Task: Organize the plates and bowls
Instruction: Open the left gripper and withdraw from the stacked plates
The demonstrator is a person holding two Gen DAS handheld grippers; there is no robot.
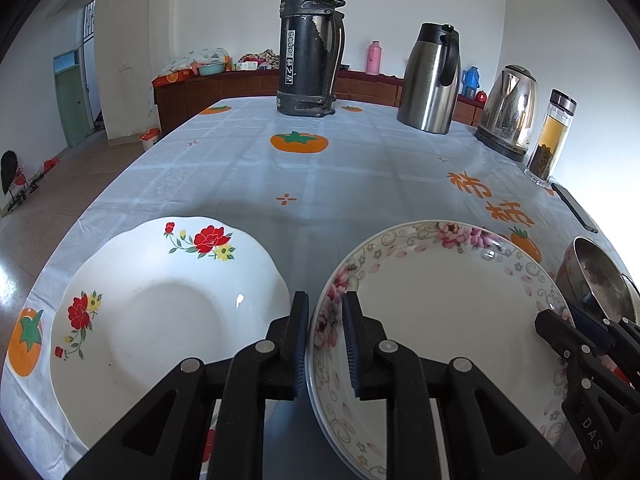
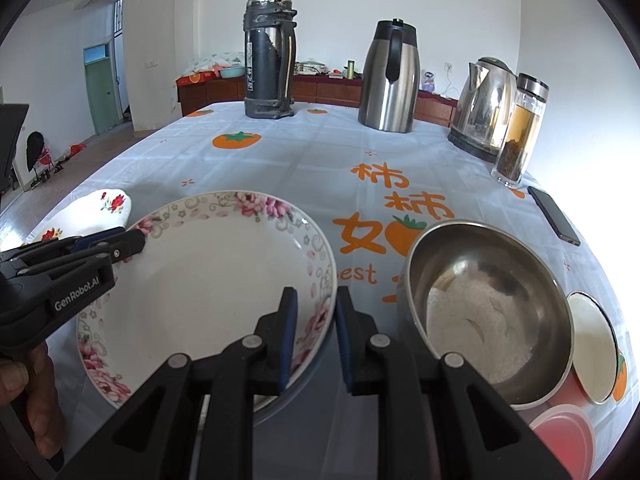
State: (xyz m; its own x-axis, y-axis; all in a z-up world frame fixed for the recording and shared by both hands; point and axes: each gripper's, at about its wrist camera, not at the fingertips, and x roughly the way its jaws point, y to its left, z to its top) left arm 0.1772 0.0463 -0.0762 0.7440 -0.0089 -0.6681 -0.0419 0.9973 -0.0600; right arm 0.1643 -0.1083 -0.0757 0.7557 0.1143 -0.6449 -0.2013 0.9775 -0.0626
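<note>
A plate with pink flowers (image 1: 440, 300) (image 2: 208, 280) lies near the front of the table, with a second rim showing under its near edge. My left gripper (image 1: 325, 336) (image 2: 134, 242) straddles its left rim, and its pads stand slightly apart from the rim. My right gripper (image 2: 314, 336) (image 1: 560, 318) is closed on the plate's right rim. A white plate with red flowers (image 1: 168, 320) (image 2: 108, 204) lies flat to the left. A steel bowl (image 2: 488, 304) (image 1: 600, 280) stands to the right.
At the back of the table (image 1: 360, 184) stand a black flask (image 1: 308, 44), a steel jug (image 1: 432, 80), a kettle (image 1: 508, 112) and a tea bottle (image 1: 552, 140). A phone (image 2: 554, 216) lies at the right edge. A white-lined cup (image 2: 592, 344) and a red lid (image 2: 564, 436) sit behind the bowl.
</note>
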